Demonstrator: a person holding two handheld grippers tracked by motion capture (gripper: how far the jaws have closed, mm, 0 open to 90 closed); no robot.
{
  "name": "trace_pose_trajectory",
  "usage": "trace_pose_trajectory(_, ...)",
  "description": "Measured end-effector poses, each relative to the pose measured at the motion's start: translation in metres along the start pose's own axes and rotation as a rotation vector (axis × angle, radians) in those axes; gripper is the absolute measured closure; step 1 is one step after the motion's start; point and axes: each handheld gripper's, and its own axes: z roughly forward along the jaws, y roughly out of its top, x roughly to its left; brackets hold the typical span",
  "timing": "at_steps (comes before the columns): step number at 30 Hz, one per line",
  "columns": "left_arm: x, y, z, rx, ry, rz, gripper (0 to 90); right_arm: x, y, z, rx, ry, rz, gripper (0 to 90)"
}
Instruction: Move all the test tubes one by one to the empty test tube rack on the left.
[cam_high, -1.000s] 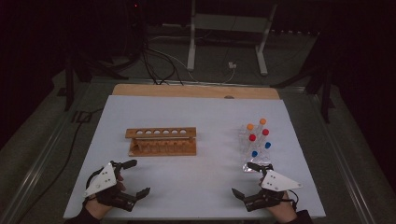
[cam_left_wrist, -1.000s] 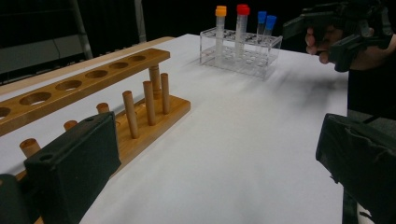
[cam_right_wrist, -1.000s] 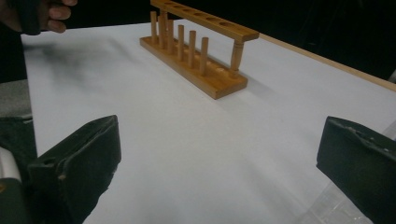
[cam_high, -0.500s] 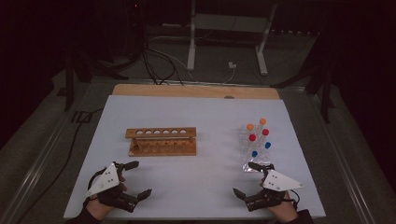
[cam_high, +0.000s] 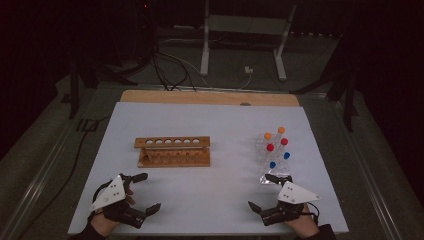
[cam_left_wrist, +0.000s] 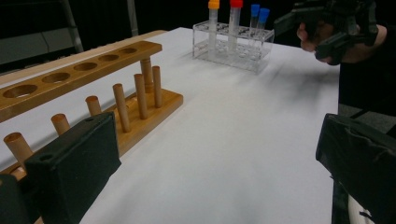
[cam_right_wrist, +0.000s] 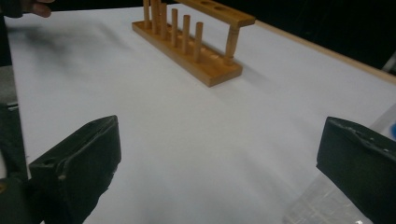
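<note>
Black jaws wide apart on both: left gripper (cam_high: 142, 192) and right gripper (cam_high: 264, 192) hold nothing, low at the table's (cam_high: 225, 125) near edge. One empty wooden rack (cam_high: 173, 152) mid-left; one clear rack (cam_high: 272, 155) just ahead of right gripper holds six capped tubes: two orange, two red, two blue.

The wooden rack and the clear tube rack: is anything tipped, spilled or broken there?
Nothing stands out. The wooden rack stands flat with its holes empty. The clear tube rack holds its capped tubes upright. Both grippers, left and right, are open on the near side of the table.
</note>
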Motion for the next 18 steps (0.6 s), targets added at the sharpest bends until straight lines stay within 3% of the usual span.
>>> trace_pose_trajectory(8,0.000,0.000,0.000,0.000,0.003,0.002,0.4,0.003,0.016,-0.006,-0.018,0.009,0.019,0.0)
trace_pose_trajectory(17,0.000,0.000,-0.001,-0.003,0.003,-0.002,0.4,0.000,0.028,-0.009,-0.058,-0.048,0.028,0.0)
trace_pose_trajectory(18,0.000,0.000,0.000,-0.003,0.004,-0.002,0.4,0.000,0.029,-0.010,-0.072,-0.073,0.028,0.0)
